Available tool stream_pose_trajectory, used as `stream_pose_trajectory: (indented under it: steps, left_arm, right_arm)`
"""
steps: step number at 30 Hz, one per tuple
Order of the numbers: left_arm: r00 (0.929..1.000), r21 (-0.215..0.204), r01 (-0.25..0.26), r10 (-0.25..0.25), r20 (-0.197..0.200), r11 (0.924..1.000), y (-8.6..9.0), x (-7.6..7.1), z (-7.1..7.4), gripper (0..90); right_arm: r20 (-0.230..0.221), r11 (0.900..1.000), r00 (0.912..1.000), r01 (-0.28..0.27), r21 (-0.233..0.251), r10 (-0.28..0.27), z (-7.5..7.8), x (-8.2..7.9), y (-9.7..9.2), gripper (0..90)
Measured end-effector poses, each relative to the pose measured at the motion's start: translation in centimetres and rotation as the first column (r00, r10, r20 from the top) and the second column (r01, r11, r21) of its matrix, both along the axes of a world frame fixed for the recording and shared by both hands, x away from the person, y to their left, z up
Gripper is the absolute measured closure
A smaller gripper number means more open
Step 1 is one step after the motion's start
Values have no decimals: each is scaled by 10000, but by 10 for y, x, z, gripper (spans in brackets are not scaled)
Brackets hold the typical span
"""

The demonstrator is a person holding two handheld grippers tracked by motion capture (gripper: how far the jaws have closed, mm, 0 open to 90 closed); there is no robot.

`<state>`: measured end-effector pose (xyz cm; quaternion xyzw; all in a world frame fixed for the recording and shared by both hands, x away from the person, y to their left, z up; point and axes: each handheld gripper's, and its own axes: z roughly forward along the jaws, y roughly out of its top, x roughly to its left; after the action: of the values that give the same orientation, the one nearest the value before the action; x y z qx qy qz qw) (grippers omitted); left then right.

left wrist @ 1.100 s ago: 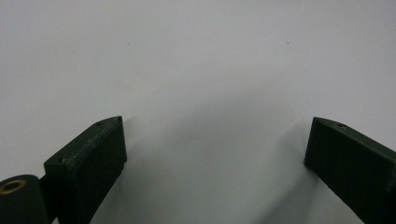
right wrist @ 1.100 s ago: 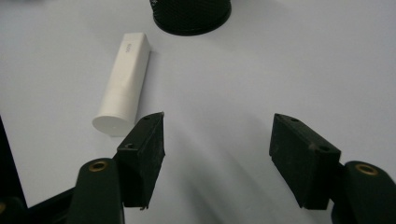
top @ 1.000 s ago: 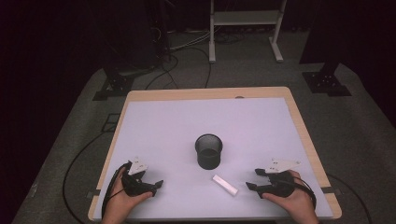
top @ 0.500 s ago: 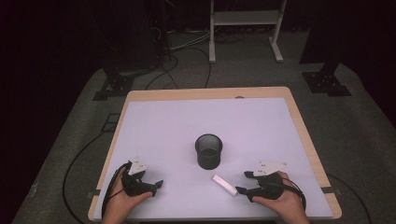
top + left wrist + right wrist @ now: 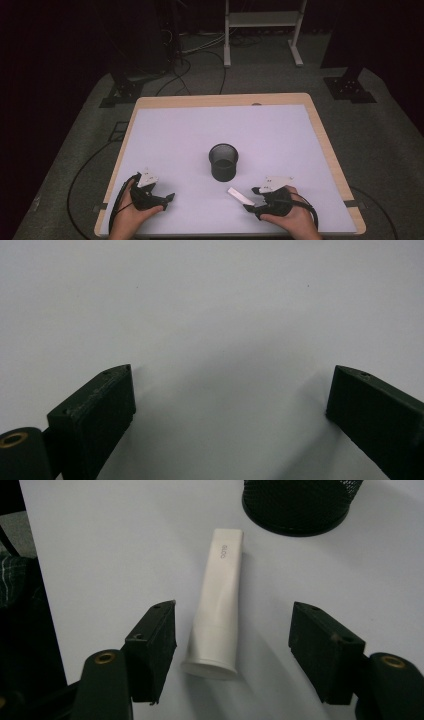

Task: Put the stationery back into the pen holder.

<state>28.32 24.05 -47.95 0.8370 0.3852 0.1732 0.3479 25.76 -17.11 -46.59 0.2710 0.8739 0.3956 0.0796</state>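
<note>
White tube [image 5: 216, 605] lying flat on table, near black mesh cup [image 5: 223, 161], between tool jaws.

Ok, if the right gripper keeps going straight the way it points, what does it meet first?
The white tube, lying lengthwise between the open right gripper; its cap end is nearest. Beyond it stands the black mesh cup.

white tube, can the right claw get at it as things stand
Probably yes. The right claw is open, with the white tube's cap end lying between its jaws on the bare table. The mesh cup stands past the tube's far end, out of the way.
</note>
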Motion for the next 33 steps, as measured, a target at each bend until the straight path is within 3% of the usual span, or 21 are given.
stream_pose_trajectory:
  steps: [13, 23, 33]
  left_arm:
    - [10000, -3, 2, -2, 3, 10000, 0, 0, 0, 46]
    - [10000, -13, 2, -2, -1, 10000, 0, 0, 0, 46]
    - [10000, -10, 3, -3, -3, 10000, 0, 0, 0, 46]
  right_arm:
    - [322, 9974, 9992, -198, -697, 221, -9, -3, 7, 418]
    - [343, 9983, 9994, -40, -577, 60, -8, -3, 1, 578]
    - [366, 9991, 9993, 12, -418, 3, -10, -1, -3, 637]
